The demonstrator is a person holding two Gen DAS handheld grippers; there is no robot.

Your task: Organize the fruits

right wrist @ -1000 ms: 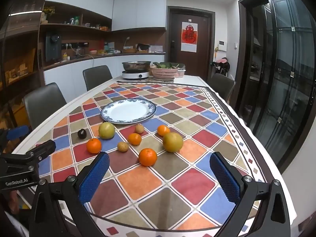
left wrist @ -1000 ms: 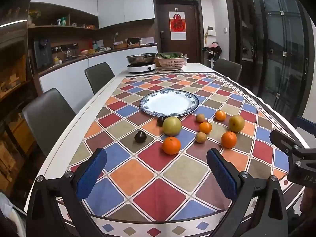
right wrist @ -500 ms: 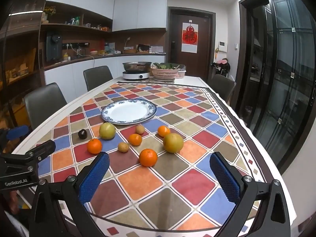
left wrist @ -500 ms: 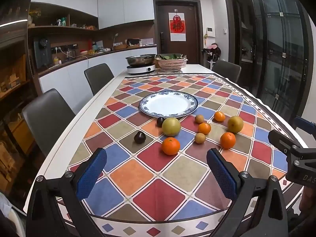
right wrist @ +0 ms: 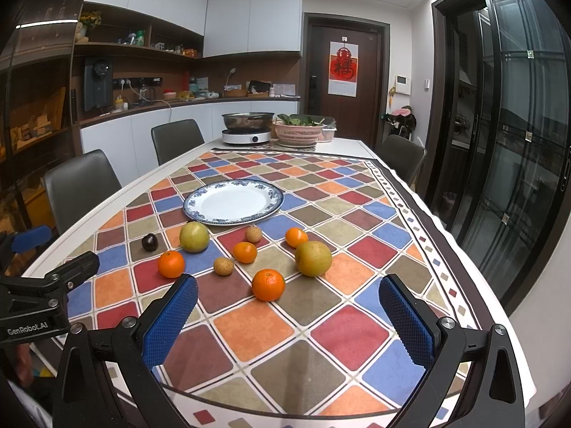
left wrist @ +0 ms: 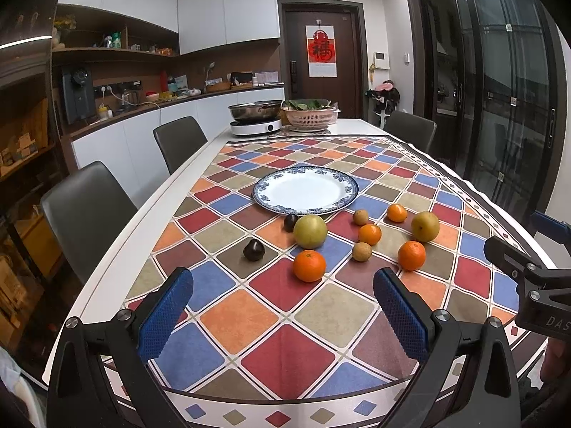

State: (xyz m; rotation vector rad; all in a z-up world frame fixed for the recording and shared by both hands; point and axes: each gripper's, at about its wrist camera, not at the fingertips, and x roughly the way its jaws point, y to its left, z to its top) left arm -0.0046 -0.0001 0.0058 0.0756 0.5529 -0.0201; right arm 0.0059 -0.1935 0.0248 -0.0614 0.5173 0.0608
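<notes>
An empty blue-rimmed white plate (left wrist: 305, 182) (right wrist: 233, 214) sits mid-table on the checkered cloth. In front of it lie loose fruits: several oranges (left wrist: 309, 265) (right wrist: 268, 284), two yellow-green pears (left wrist: 310, 231) (right wrist: 313, 258), two small brown fruits (left wrist: 362, 251) (right wrist: 223, 266) and two dark plums (left wrist: 253, 250) (right wrist: 149, 241). My left gripper (left wrist: 283, 314) is open and empty, held above the near table edge short of the fruits. My right gripper (right wrist: 287, 317) is open and empty, also short of the fruits.
At the table's far end stand a steel pot on a white cooker (left wrist: 254, 117) and a pink basket of greens (left wrist: 309, 114). Grey chairs (left wrist: 85, 214) line the left side and far end. The table's right edge (right wrist: 492, 306) drops off beside glass doors.
Both views shifted only slightly; the fruits and plate sit a touch higher in the left wrist view. Both grippers stay open and empty.
</notes>
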